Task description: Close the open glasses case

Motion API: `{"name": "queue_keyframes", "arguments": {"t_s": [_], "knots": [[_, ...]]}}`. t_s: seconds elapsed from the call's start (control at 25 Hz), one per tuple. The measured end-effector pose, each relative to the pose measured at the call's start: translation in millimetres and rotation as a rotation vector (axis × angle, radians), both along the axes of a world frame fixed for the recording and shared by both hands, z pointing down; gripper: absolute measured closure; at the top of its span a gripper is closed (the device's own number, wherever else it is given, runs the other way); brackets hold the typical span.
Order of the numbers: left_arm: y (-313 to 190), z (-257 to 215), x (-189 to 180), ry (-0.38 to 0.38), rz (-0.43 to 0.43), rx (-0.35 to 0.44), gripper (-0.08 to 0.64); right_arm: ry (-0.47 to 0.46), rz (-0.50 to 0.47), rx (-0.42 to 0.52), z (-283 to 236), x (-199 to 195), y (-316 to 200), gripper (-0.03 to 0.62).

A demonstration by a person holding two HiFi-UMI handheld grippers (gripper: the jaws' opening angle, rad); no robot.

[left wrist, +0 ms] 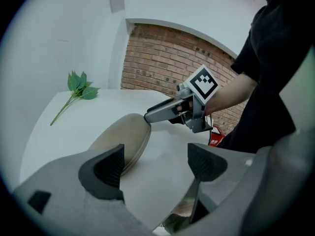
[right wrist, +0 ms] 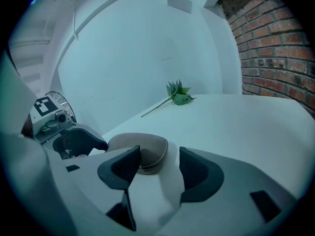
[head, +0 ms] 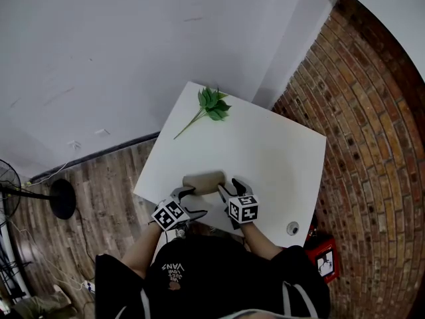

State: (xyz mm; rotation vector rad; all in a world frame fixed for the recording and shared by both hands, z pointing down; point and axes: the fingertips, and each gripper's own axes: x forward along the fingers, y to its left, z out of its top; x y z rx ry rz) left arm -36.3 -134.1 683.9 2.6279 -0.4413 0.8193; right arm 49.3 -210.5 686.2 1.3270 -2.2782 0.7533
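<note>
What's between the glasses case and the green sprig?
Nothing: bare white table separates the glasses case from the green sprig; head view shows it.

A white square table point(head: 265, 151) carries three things. A tan case point(head: 204, 182) lies near the front edge with its lid down and a seam running round its side. A green leafy sprig point(head: 212, 105) rests at the far corner, well apart from the case, its thin stem pointing toward the left edge. A small round object point(head: 292, 228), too small to identify, sits by the near right corner.
</note>
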Motion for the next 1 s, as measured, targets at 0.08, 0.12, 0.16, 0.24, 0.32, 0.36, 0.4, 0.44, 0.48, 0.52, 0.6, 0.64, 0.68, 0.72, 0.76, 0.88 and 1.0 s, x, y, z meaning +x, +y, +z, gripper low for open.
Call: {"name": "queue_keyframes", "arguments": {"t_s": [0.08,0.12,0.16,0.24,0.32,0.36,0.4,0.44,0.48,0.52,0.6,0.64,0.68,0.72,0.76,0.88,1.0], "knots": [[0.2,-0.3,0.3,0.006,-0.008,-0.004,0.158,0.013,0.006,0.003,0.2,0.7,0.9,0.344],[0.1,-0.4,0.4,0.009,-0.012,-0.008,0.158,0.018,0.009,0.003,0.3,1.0,1.2,0.344],[-0.1,-0.5,0.4,0.011,-0.015,-0.012,0.156,0.022,0.014,0.003,0.0,1.4,1.4,0.345],[-0.1,-1.2,0.4,0.015,-0.020,-0.020,0.153,0.027,0.024,0.004,-2.0,2.7,1.3,0.350],[0.7,-3.6,-0.3,0.024,-0.031,-0.022,0.153,0.023,0.036,0.011,-5.8,4.3,1.6,0.351],[1.2,-5.5,-0.8,0.032,-0.038,-0.021,0.153,0.020,0.041,0.016,-8.0,5.2,2.0,0.351],[1.4,-7.5,-1.8,0.040,-0.046,-0.019,0.153,0.017,0.046,0.020,-10.4,5.9,2.4,0.351],[1.1,-9.5,-3.2,0.047,-0.055,-0.015,0.153,0.014,0.050,0.025,-12.7,6.3,2.6,0.351],[0.5,-11.4,-4.9,0.053,-0.063,-0.009,0.153,0.011,0.054,0.030,-15.1,6.5,2.6,0.353],[-0.1,-13.2,-6.5,0.056,-0.069,-0.002,0.153,0.008,0.058,0.036,-17.4,6.7,2.7,0.354],[-0.2,-16.4,-9.5,0.057,-0.079,0.011,0.153,0.005,0.064,0.050,-21.9,7.7,4.0,0.355],[0.2,-18.3,-11.1,0.059,-0.084,0.018,0.153,0.004,0.068,0.055,-24.0,8.2,5.2,0.357],[0.3,-20.8,-12.9,0.064,-0.092,0.025,0.153,0.002,0.072,0.060,-26.1,8.6,6.5,0.359],[0.0,-23.9,-15.0,0.071,-0.102,0.033,0.155,0.000,0.077,0.065,-28.4,8.8,7.9,0.360],[-1.1,-27.5,-17.6,0.081,-0.115,0.043,0.157,-0.002,0.082,0.070,-30.9,8.9,9.2,0.362],[-5.8,-40.4,-25.8,0.107,-0.159,0.082,0.178,-0.005,0.098,0.091,-40.0,9.7,12.3,0.374],[-9.6,-55.3,-34.9,0.127,-0.201,0.128,0.207,-0.015,0.116,0.123,-52.7,9.9,14.1,0.404]]}}
